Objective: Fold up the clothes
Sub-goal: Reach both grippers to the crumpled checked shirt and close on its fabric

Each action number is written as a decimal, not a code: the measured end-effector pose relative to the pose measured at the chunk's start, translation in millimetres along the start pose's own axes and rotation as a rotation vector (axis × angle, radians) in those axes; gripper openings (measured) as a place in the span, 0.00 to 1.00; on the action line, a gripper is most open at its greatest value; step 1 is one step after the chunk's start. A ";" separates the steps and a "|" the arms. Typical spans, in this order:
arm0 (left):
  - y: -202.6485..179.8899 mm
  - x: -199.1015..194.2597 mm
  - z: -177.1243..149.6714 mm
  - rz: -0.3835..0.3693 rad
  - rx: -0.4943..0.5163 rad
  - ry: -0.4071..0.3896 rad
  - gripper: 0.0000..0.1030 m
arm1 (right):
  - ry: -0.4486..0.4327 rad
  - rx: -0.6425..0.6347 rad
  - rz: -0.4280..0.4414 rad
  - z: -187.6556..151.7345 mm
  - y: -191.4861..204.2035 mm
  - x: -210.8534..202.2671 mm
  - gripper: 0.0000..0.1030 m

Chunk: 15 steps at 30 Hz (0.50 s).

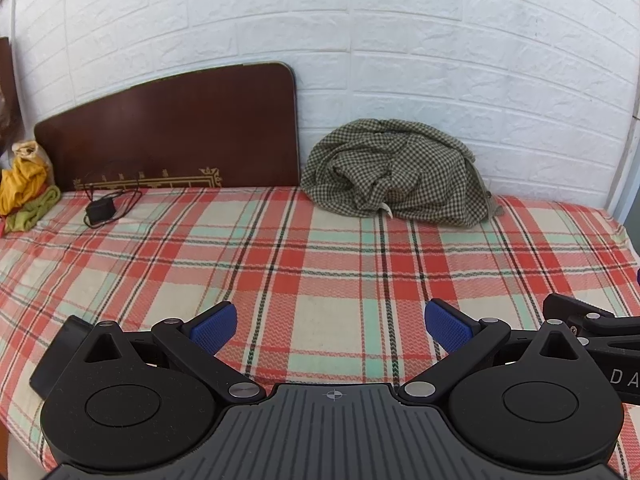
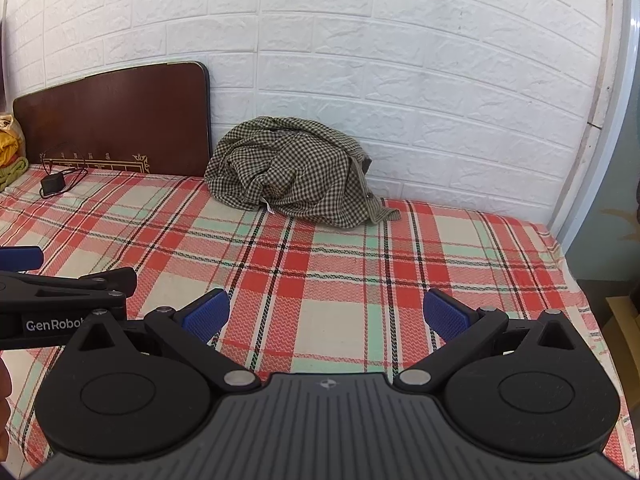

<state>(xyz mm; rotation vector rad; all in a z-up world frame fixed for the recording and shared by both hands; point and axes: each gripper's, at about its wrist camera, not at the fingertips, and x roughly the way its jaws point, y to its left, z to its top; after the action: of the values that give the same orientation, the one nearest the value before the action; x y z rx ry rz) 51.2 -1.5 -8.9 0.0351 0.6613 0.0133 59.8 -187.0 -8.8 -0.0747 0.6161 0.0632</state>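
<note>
Both released, the left tool [image 1: 331,326] and right tool [image 2: 325,317] face a crumpled shirt [image 2: 294,171] on the bed [image 2: 344,264], risking a bunched, multi-layer pinch.

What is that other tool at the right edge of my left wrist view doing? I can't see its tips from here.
Observer: The right tool is open. Nothing sits between its blue pads, and only the plaid bedspread shows between them.
Operator: And what is past the bed's right side? My picture stops there.
Observer: A grey-green wall stands beside the bed. Lower down there is a tan corner, perhaps of a box, but too little of it shows to tell.
</note>
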 end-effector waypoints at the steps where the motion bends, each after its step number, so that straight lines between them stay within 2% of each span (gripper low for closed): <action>1: -0.1 1.8 0.4 -0.001 0.002 0.000 1.00 | 0.000 -0.001 0.001 0.4 -0.4 1.7 1.00; 6: 0.9 13.2 10.5 -0.024 0.008 -0.012 1.00 | -0.039 -0.006 0.000 9.8 -3.7 9.3 1.00; 9: 6.2 24.8 21.3 -0.032 -0.015 -0.038 1.00 | -0.109 0.007 -0.009 23.2 -11.5 17.9 1.00; 13: 9.8 50.9 41.9 0.033 0.001 -0.079 1.00 | -0.213 0.021 0.003 41.1 -22.9 36.9 0.99; 15: 12.8 68.3 54.0 0.068 0.010 -0.082 1.00 | -0.208 0.050 0.028 52.3 -30.8 57.4 0.99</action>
<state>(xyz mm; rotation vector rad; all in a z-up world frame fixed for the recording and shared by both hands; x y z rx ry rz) 138.3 11.4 -7.7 0.0674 0.5781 0.0735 139.1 -210.9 2.1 -0.0105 0.4102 0.0809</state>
